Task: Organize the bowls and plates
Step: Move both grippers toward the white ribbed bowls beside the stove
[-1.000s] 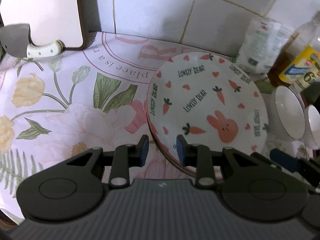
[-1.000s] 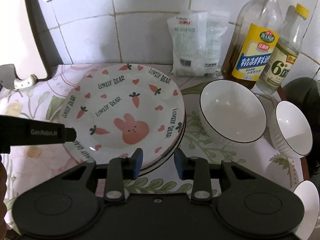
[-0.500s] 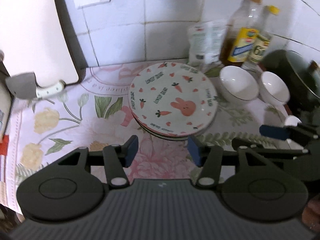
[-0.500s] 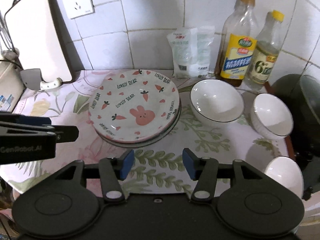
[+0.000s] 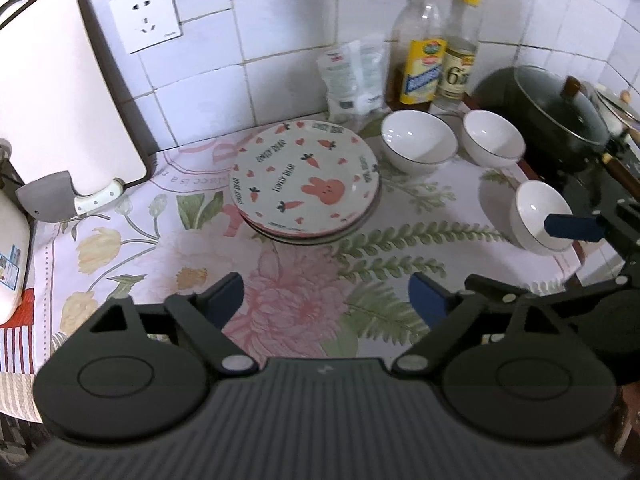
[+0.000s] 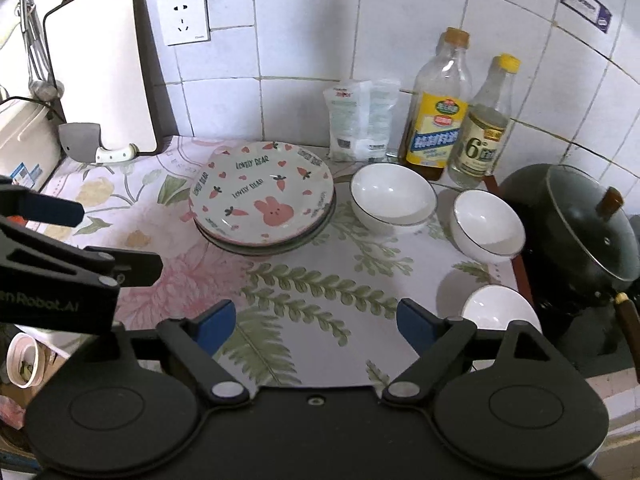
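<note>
Plates (image 6: 262, 196) sat stacked mid-bench (image 6: 320, 280) beside three scattered white bowls (image 6: 393, 194), while left tongs (image 5: 326, 298) and right tongs (image 6: 316, 322) hovered spread wide and empty, apparently poised to gather those bowls.

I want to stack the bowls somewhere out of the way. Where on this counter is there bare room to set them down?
Most open: the floral cloth in front of the plate stack, toward the near edge, and the stretch left of the plates up to the cleaver. Crowded: the right side, where three bowls sit near the bottles and black pot.
</note>
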